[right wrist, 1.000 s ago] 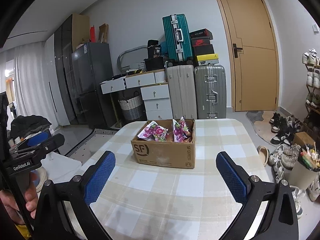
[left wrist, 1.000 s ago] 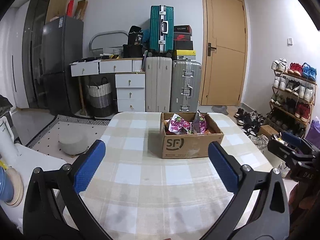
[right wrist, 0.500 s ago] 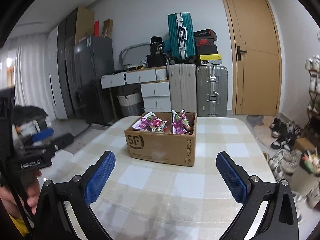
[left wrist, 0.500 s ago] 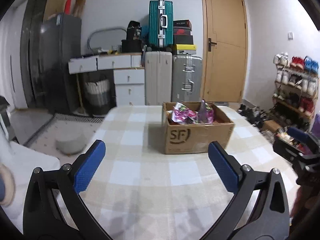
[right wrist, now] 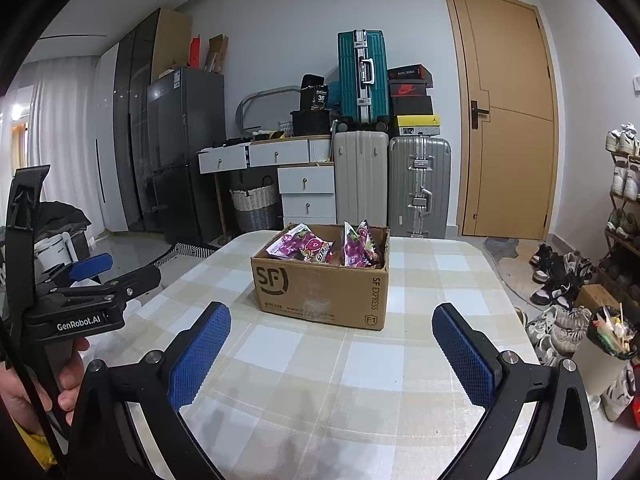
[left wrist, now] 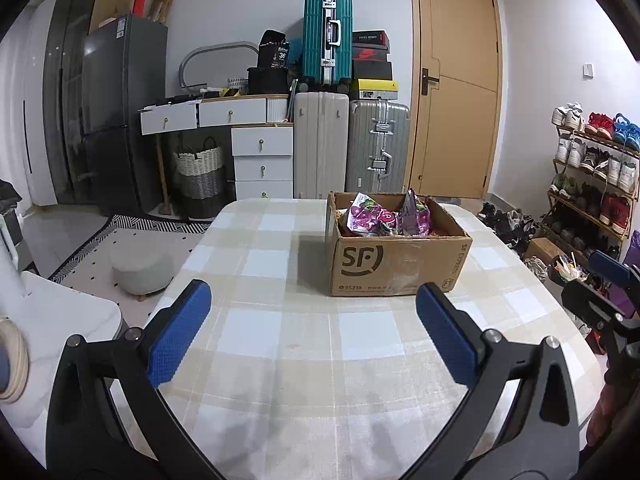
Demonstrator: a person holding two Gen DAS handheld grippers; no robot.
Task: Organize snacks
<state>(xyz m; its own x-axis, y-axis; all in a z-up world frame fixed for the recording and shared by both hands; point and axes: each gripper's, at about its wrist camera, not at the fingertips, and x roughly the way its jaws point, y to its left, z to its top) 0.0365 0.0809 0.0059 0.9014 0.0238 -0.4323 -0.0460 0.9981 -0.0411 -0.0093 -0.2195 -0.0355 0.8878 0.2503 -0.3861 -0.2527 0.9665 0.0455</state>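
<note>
I hold my left gripper [left wrist: 313,328] and right gripper [right wrist: 331,349] level above the table [left wrist: 280,336], fingers spread wide and empty, facing the snack box [right wrist: 320,284].

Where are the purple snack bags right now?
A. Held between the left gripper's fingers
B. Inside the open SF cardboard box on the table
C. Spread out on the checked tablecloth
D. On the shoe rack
B. The purple snack bags stick up out of the open cardboard box standing on the table, while the left gripper and right gripper are both open and hold nothing.
</note>
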